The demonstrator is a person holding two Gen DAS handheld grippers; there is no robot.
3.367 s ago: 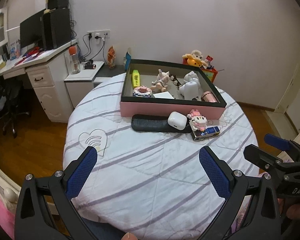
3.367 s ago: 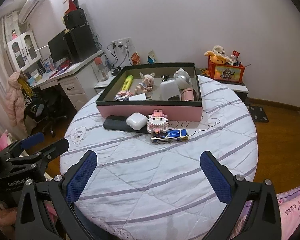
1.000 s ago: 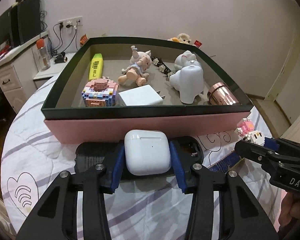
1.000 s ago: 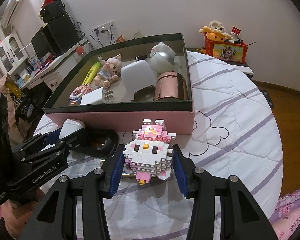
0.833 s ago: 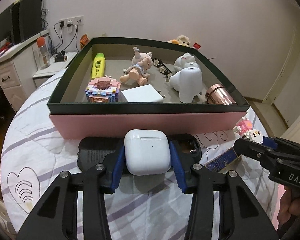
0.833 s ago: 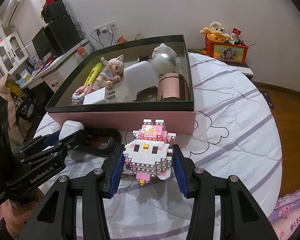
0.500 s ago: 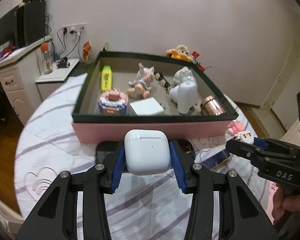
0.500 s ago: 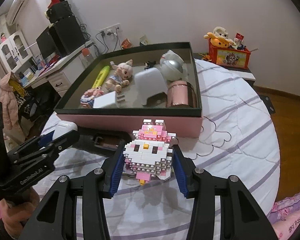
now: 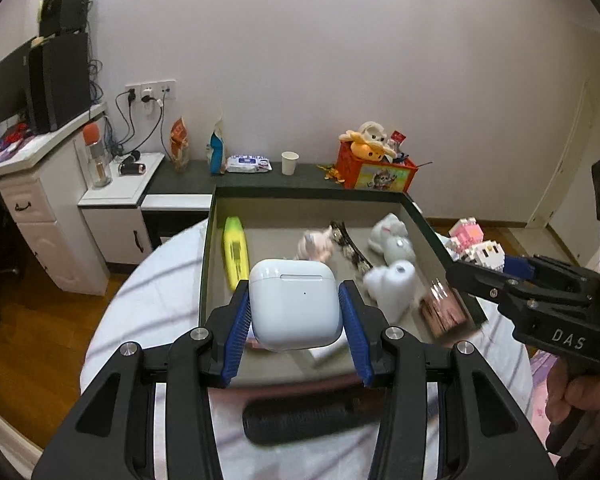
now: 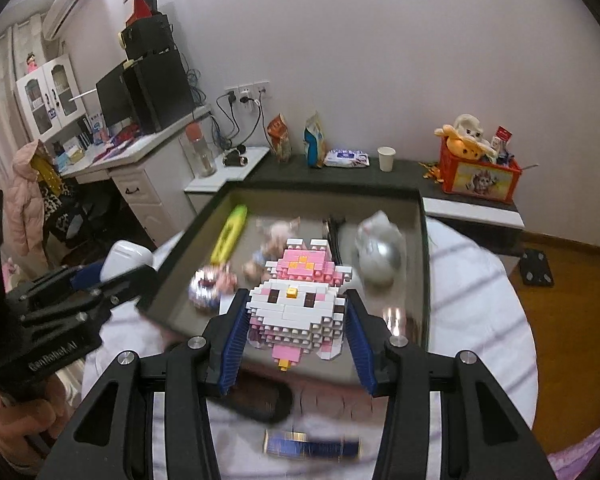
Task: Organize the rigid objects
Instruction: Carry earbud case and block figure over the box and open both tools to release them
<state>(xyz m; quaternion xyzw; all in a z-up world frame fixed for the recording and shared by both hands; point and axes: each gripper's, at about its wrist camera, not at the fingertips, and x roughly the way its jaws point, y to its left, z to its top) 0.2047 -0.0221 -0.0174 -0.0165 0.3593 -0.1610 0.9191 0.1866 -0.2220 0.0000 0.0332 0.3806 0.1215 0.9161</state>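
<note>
My left gripper [image 9: 296, 312] is shut on a white earbud case [image 9: 294, 304], held in the air over the near part of the pink box [image 9: 220, 216]. My right gripper [image 10: 296, 322] is shut on a pink and white brick figure [image 10: 296, 300], also lifted above the box's near wall [image 10: 172, 324]. Each gripper shows in the other's view: the right one [image 9: 500, 268] at the right, the left one [image 10: 100, 272] at the left. Inside the box lie a yellow marker [image 9: 236, 250], a doll [image 9: 314, 246], white figures [image 9: 392, 280] and a copper cylinder [image 9: 442, 312].
A black comb [image 9: 312, 420] and a blue flat pack [image 10: 312, 446] lie on the striped cloth of the round table [image 10: 476, 320] in front of the box. Behind stand a dark low shelf [image 9: 188, 178], a white desk [image 9: 32, 200] and an orange toy box [image 9: 374, 172].
Both grippers have risen off the table with their objects and moved toward the box; the case has left the comb and the brick figure has left the blue pack.
</note>
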